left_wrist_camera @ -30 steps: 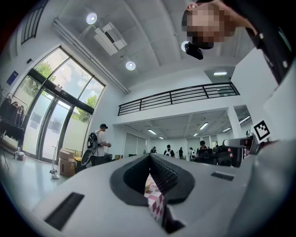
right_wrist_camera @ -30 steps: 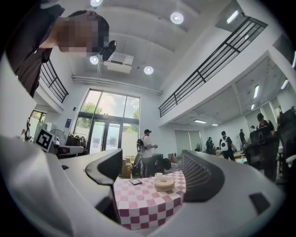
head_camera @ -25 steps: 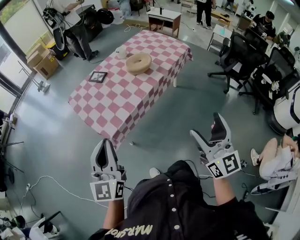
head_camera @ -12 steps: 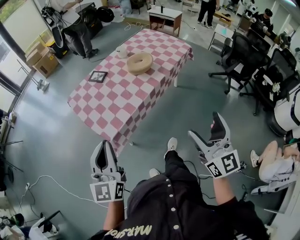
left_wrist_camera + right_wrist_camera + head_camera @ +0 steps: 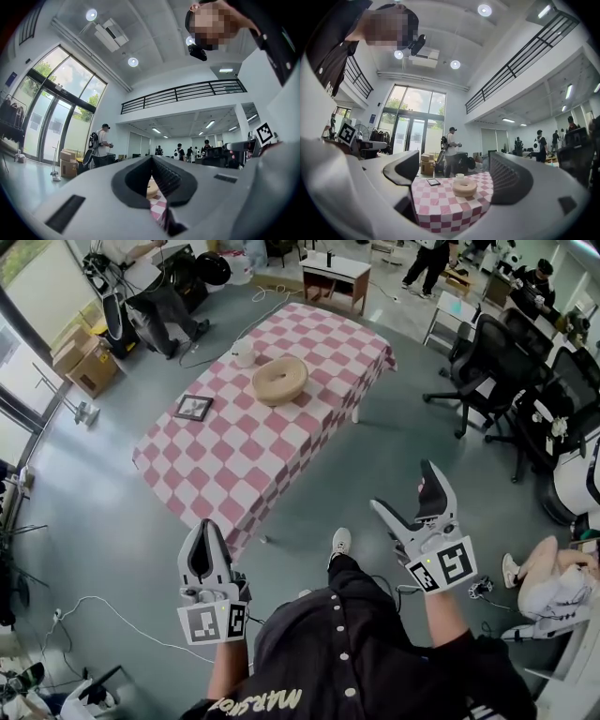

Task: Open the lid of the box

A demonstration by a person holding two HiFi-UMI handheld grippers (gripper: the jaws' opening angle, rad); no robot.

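The box is a round beige tub with a lid [image 5: 279, 379], standing on a table under a pink-and-white checked cloth [image 5: 244, 451], well ahead of me across bare floor. Both grippers are held low near my body, far from it. My left gripper [image 5: 206, 527] has its jaws together with nothing in them. My right gripper [image 5: 405, 486] is open and empty. The right gripper view frames the box [image 5: 464, 187] and table between the jaws of the right gripper [image 5: 453, 169]. In the left gripper view a sliver of the box [image 5: 151, 190] shows through the left gripper [image 5: 157, 188].
A white cup [image 5: 243, 353] and a black framed picture [image 5: 193, 408] share the table. Office chairs [image 5: 487, 348] stand to the right, cardboard boxes [image 5: 80, 357] and a standing person [image 5: 155, 301] at the left. A cable [image 5: 103, 606] lies on the floor; a seated person [image 5: 553, 570] is at my right.
I have stepped forward: a white shoe now shows ahead of my body and the table has shifted in view. Both grippers keep their places and jaw positions.
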